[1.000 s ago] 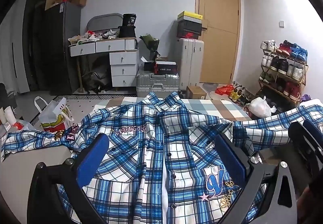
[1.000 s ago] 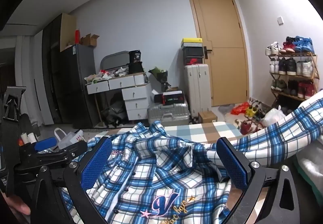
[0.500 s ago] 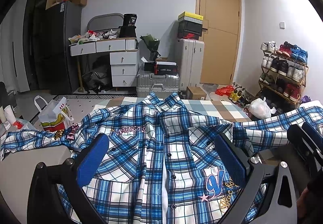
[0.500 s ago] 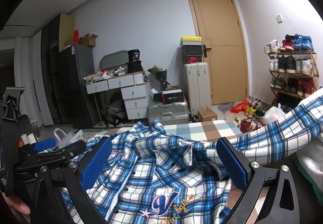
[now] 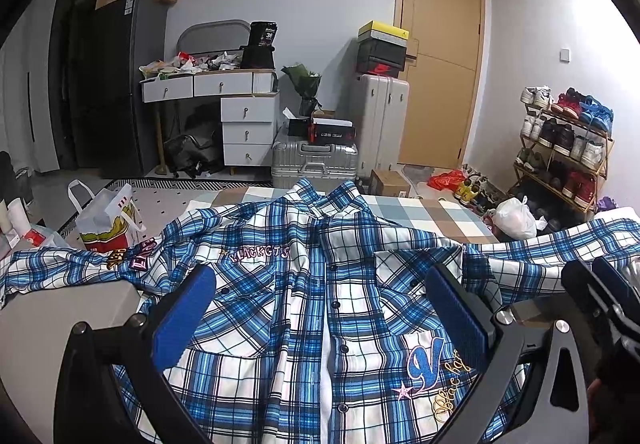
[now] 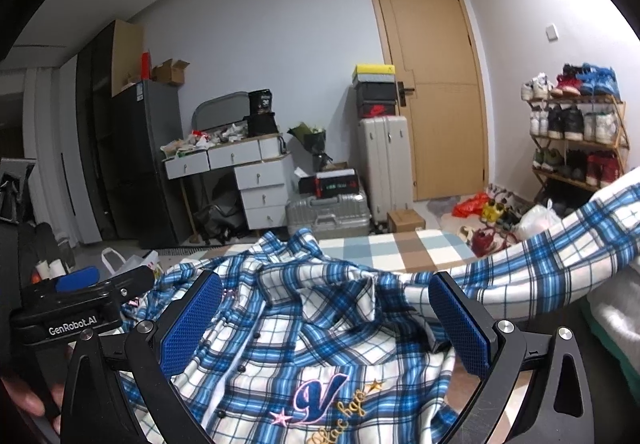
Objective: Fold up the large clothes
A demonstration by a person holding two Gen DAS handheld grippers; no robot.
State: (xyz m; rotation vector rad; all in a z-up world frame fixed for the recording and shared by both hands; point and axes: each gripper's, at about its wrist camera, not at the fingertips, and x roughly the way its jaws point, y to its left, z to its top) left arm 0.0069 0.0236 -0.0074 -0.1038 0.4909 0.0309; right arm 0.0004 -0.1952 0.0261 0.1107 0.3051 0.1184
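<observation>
Left wrist view: plaid shirt laid out, both grippers spread above it

Item 1. Plaid shirt [image 5: 304, 308], blue and white check, buttoned, front side up, collar pointing toward the far wall. It lies spread on a checked bedcover [image 5: 420, 209] in beige, pale blue and white. Chest lettering in pink sits near the collar; a blue embroidered "V" [image 5: 424, 362] with gold script and a pink star sits lower on the shirt. One sleeve [image 5: 60, 268] stretches away from the collar to the left edge of the picture; the other sleeve [image 6: 560, 248] runs out to the right, rising over a pale bundle.

Item 2. Left gripper [image 5: 320, 316], black frame, blue textured pads, fingers released and wide apart, hanging over the shirt's button placket with nothing between them.

Item 3. Right gripper [image 6: 324, 324], same build, fingers likewise spread and gripping nothing, positioned over the shirt just above the "V" emblem.

Item 4. Beyond the shirt's collar: a silver suitcase [image 5: 314, 161] lying flat on the floor, a white upright suitcase [image 5: 378, 123] topped with shoe boxes, a white drawer unit [image 5: 248, 127], a wooden door [image 5: 440, 63]. Right of the shirt: a shoe rack [image 5: 564, 147], full. Left of the shirt: a paper shopping bag [image 5: 106, 219].
</observation>
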